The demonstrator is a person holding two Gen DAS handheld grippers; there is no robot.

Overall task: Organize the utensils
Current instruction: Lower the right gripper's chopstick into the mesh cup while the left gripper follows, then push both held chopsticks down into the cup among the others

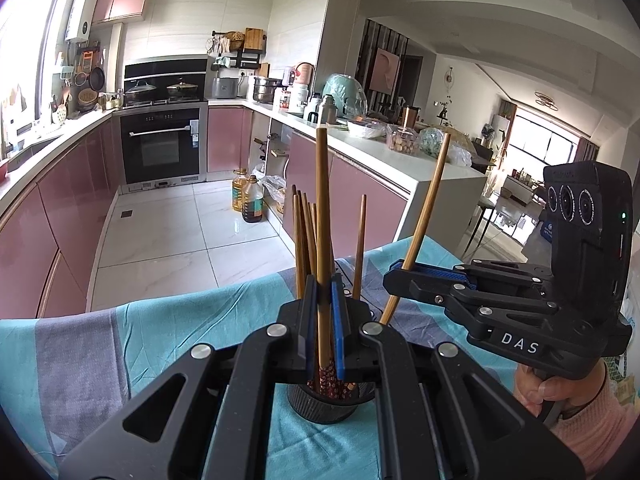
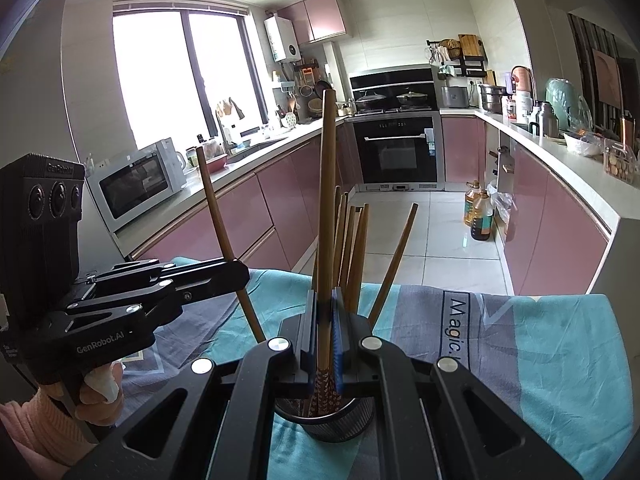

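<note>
A black mesh cup point(image 1: 320, 410) point(image 2: 325, 424) stands on the teal and grey tablecloth point(image 1: 160, 340) point(image 2: 560, 360) and holds several wooden chopsticks point(image 1: 302, 240) point(image 2: 352, 248) upright. My left gripper point(image 1: 324, 288) point(image 2: 240, 274) is shut on one chopstick point(image 1: 321, 200) point(image 2: 214, 208), whose patterned lower end reaches into the cup. My right gripper point(image 2: 326, 300) point(image 1: 400, 274) is shut on another chopstick point(image 2: 327, 180) point(image 1: 430, 200), which slants down toward the cup from the right. Both grippers hover just above the cup, close to each other.
The table's far edge drops to a white tiled floor. Pink kitchen cabinets line both sides, with an oven at the back. Oil bottles point(image 1: 252, 200) point(image 2: 480, 216) stand on the floor. A microwave point(image 2: 140, 184) sits on the left counter. Hands in pink sleeves hold the grippers.
</note>
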